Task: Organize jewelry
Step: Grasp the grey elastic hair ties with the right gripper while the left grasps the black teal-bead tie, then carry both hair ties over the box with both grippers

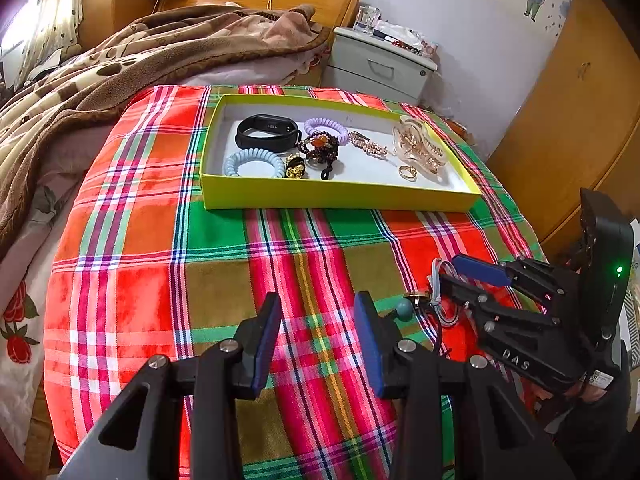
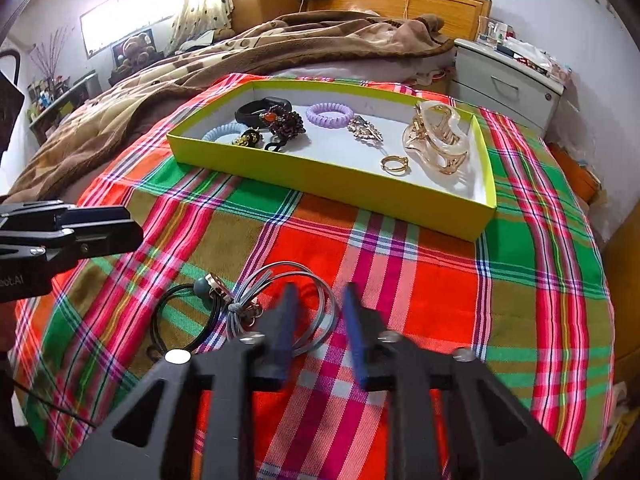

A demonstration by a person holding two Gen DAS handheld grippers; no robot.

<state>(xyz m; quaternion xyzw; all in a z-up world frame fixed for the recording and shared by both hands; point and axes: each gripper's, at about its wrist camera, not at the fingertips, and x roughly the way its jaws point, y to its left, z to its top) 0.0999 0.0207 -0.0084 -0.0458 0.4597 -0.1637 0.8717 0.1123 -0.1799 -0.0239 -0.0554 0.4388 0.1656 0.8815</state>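
- The left hand-held gripper [image 1: 316,316] hovers open over the plaid red-green cloth [image 1: 224,264], holding nothing.
- The right hand-held gripper [image 2: 318,306] is open too, its fingers over the thin grey wire hair-tie loops [image 2: 316,312], beside the black elastic cord with a teal bead [image 2: 200,286].
- Farther off, the shallow yellow cardboard tray [image 2: 320,184] holds the translucent gold claw hair clip [image 2: 438,140], gold ring [image 2: 395,165], lilac spiral hair tie [image 2: 330,114] and black fitness band [image 1: 268,130].
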